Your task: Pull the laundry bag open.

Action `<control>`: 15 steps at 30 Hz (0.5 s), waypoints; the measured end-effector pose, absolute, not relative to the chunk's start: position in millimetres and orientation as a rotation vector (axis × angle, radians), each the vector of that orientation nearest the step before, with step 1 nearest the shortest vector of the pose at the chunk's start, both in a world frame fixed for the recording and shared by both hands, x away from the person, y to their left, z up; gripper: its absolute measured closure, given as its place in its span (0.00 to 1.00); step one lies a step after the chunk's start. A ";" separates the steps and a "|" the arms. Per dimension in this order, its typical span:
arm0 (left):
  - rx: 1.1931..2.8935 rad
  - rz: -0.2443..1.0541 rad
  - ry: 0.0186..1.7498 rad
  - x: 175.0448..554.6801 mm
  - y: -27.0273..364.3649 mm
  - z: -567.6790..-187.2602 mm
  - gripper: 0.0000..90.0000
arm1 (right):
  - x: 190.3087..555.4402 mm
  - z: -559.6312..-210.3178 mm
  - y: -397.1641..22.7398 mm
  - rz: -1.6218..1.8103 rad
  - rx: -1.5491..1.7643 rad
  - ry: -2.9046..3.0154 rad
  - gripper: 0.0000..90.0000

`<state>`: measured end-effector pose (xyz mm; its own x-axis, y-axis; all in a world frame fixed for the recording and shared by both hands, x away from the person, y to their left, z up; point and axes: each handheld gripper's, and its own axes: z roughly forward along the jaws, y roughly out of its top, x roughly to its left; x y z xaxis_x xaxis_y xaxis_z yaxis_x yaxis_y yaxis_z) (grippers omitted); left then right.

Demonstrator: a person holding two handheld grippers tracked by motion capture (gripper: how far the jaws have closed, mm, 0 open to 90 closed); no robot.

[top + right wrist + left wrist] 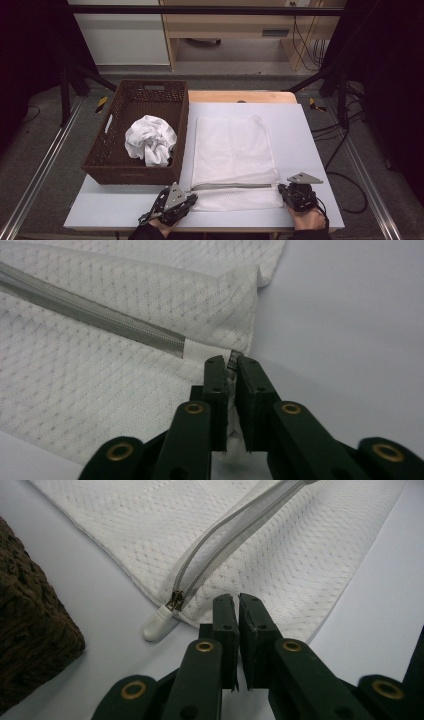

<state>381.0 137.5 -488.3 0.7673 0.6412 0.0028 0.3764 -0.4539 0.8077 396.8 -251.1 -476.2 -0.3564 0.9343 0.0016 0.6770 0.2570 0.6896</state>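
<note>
The high view shows a white mesh laundry bag [234,160] lying flat on the pale table [310,150], its grey zipper [232,186] running across the near end from one gripper to the other. The left gripper [189,196] sits at the zipper's left end and the right gripper [283,190] at its right end, each held by a hand at the table's near edge. In the left gripper view the two black jaws stand almost together with only a thin slit between them, just over the near edge of the mesh bag [280,555]; whether a fold of mesh is pinched in that slit is hard to make out, so I cannot say it holds anything. Just beyond and to the left of those jaw tips lies the zipper slider with its white pull tab [159,624], resting on the table and not touched by the jaws. In the right gripper view the jaws are closed onto the bag's corner: white fabric [231,390] shows squeezed between the pads, right where the white end tab [202,351] of the zipper [100,317] stops. Well to the left of the left gripper a brown woven basket [107,155] stands on the table, with a crumpled white cloth [150,140] inside it.
</note>
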 end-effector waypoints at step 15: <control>1.999 0.421 0.762 381.2 139.0 -469.3 0.50 | 396.5 -458.2 -243.6 1.169 1.319 2.008 0.54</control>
